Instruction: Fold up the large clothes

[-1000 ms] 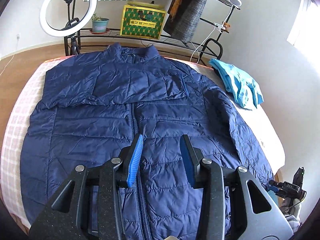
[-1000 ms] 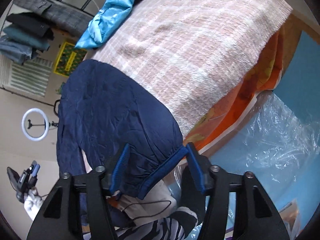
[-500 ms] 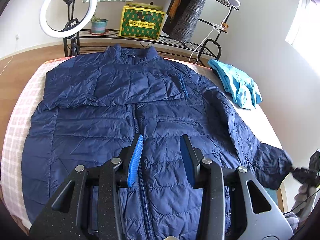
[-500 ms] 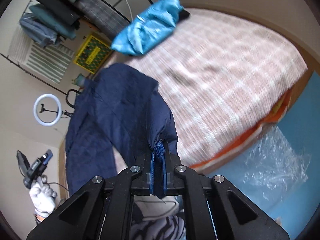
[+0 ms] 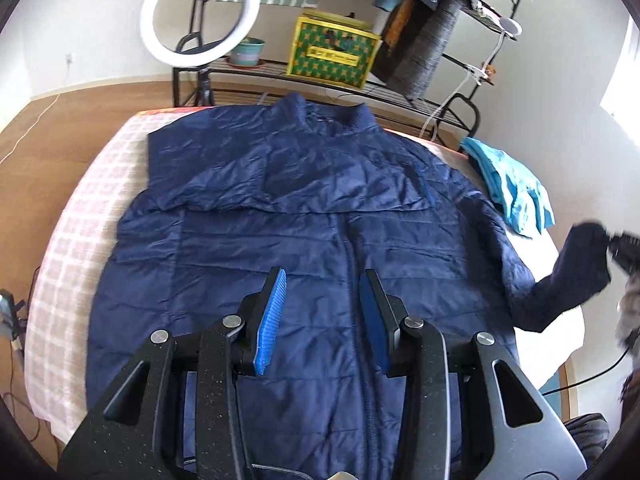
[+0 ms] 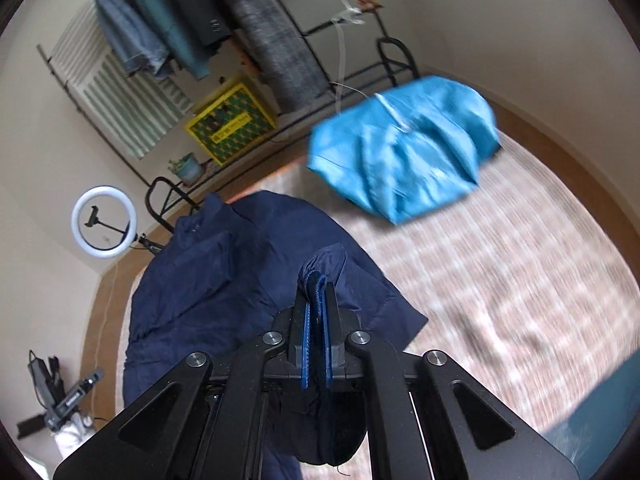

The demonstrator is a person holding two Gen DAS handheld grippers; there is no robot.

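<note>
Jacket (image 5: 304,232): lying front-up and zipped on the bed (image 5: 76,248), collar pointing toward the rack, one sleeve folded across the chest; I am seeing it fill most of the mattress.
Cuff (image 6: 316,280): I am pinching it with my right tool (image 6: 317,320); the ribbed edge is sticking up between the blue pads, and the sleeve is hanging down from it, lifted clear of the bed.
Right tool from the left view (image 5: 622,246): showing blurred at the picture's right edge, with the dark sleeve (image 5: 576,280) stretching from it back to the jacket's shoulder.
Left tool (image 5: 324,312): I am holding it partly spread above the jacket's lower front, near the zip, with nothing between its pads and no contact that I can make out.
Blue garment (image 6: 404,148): lying crumpled at the bed's far corner, apart from the jacket.
Rack (image 5: 420,92): standing behind the bed, carrying a yellow-green box (image 5: 332,54) and a potted plant (image 5: 248,50).
Ring light (image 5: 200,12): standing beside the rack, at the head of the bed.
</note>
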